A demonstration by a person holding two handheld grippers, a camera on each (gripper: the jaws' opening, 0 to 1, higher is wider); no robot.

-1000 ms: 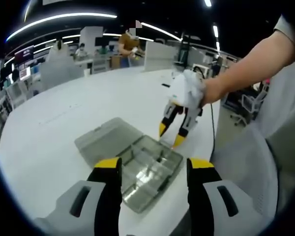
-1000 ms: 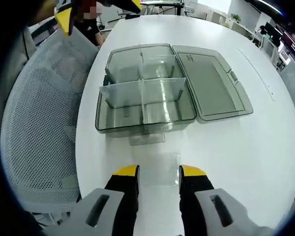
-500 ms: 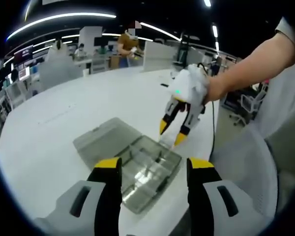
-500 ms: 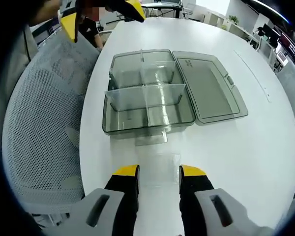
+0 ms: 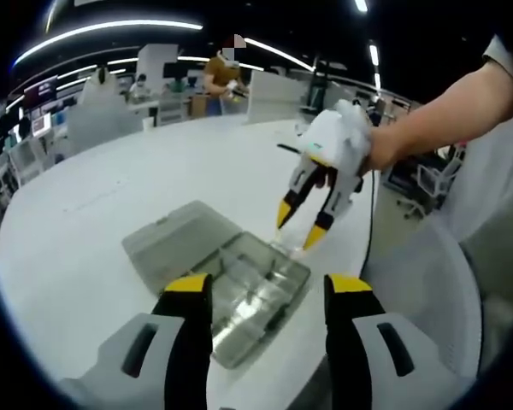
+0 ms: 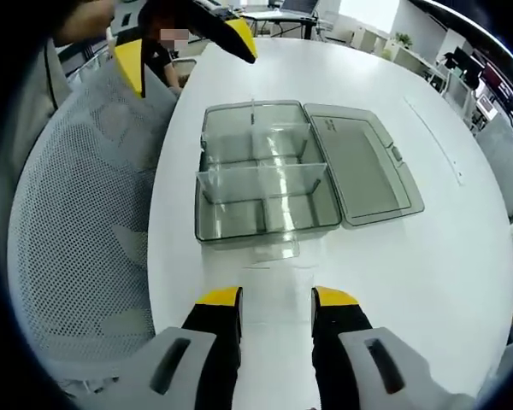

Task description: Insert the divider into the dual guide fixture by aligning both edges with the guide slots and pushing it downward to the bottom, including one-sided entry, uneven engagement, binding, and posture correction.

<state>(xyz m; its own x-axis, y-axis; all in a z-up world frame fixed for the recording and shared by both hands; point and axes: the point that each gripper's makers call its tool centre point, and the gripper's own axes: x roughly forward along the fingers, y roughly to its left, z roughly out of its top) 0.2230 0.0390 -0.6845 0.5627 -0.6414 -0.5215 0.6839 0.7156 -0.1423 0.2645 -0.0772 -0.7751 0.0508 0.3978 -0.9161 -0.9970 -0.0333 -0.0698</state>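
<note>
A smoky clear compartment box (image 6: 258, 184) lies on the white table (image 6: 462, 256), its lid (image 6: 363, 166) folded open flat beside it; one long partition stands across its middle. My right gripper (image 6: 275, 297) hovers above the table in front of the box, shut on a thin clear divider (image 6: 274, 284) between its yellow tips. In the left gripper view the right gripper (image 5: 299, 226) hangs above the box's (image 5: 227, 286) near corner with the divider (image 5: 289, 244) faint below its tips. My left gripper (image 5: 267, 286) stands open over the box, nothing between its jaws.
A second clear plate (image 6: 269, 250) lies flat on the table against the box's front wall. A grey mesh chair (image 6: 68, 222) stands at the table's edge beside the box. A person's arm (image 5: 436, 111) holds the right gripper. People and desks stand far behind.
The right gripper has lifted away from the table with the divider, so the box looks smaller in its view. The left gripper has hardly moved.
</note>
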